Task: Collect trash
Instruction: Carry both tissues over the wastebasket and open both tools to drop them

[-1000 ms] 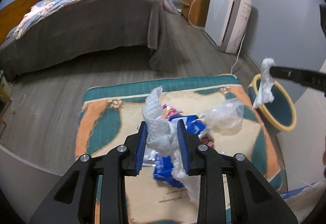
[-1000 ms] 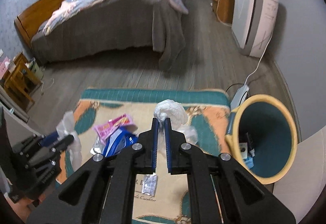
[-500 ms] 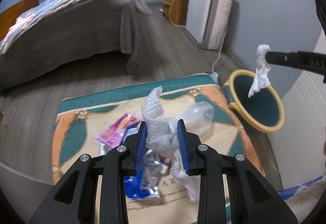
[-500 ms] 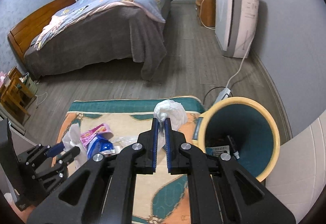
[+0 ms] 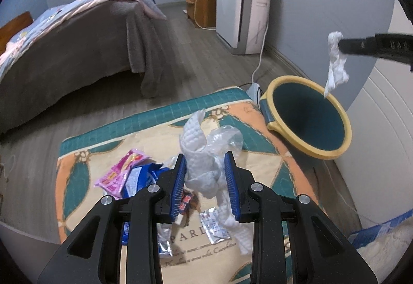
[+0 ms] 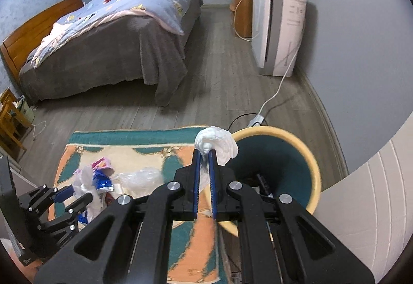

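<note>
My left gripper [image 5: 205, 162] is shut on a crumpled white paper towel [image 5: 198, 154] and holds it above the rug. My right gripper [image 6: 204, 152] is shut on a white tissue wad [image 6: 218, 142] and holds it over the near rim of the yellow trash bin with a teal inside [image 6: 289, 154]. In the left wrist view the right gripper [image 5: 343, 46] hangs the tissue [image 5: 335, 61] above the bin [image 5: 309, 113]. Loose trash lies on the rug: a pink wrapper [image 5: 121, 173], a blue packet [image 5: 139, 178], a clear plastic bag [image 5: 227, 139], a foil sachet [image 5: 214, 227].
A patterned teal and orange rug [image 5: 103, 142] lies on the wood floor. A bed [image 6: 116, 46] stands behind it. A white air purifier [image 6: 278, 28] stands by the right wall, with a cable and power strip [image 6: 255, 120] next to the bin. A white cabinet [image 6: 374, 206] is right of the bin.
Both grippers moved right toward the bin, each still holding its paper. The right gripper now has the tissue over the bin's rim.
</note>
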Available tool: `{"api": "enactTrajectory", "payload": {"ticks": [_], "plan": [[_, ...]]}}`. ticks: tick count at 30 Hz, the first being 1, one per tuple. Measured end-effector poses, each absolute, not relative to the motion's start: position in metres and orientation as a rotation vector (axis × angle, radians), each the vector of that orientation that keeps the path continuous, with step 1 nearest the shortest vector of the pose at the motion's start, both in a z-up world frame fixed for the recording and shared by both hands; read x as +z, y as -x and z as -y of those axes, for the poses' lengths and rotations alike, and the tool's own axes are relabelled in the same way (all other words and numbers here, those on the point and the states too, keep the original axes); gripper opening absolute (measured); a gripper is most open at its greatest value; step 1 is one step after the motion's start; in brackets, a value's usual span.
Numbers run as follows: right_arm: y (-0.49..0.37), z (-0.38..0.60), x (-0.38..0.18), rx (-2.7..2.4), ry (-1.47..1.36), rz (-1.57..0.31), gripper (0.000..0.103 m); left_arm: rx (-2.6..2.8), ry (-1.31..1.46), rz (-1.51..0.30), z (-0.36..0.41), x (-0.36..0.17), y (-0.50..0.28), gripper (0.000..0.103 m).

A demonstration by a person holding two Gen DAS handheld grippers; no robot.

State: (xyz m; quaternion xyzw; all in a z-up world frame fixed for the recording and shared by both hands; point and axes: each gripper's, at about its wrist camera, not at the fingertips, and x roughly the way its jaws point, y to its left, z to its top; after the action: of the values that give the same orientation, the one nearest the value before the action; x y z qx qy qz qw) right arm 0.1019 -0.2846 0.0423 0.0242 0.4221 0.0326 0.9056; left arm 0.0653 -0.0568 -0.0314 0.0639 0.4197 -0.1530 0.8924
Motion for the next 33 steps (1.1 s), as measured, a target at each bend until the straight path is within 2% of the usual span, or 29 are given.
{"api": "enactTrajectory", "payload": {"ticks": [13,33], "plan": [[-0.122,0.35,0.024,-0.011,-0.173,-0.903,0.006,-0.401,-0.132,-0.88,0.092,-0.03,-0.072,0.031],[-0.131,0.386,-0.02,-0.134,-0.267,-1.008,0.006,-0.595,-0.247,-0.884,0.213,-0.032,-0.116,0.031]]}}
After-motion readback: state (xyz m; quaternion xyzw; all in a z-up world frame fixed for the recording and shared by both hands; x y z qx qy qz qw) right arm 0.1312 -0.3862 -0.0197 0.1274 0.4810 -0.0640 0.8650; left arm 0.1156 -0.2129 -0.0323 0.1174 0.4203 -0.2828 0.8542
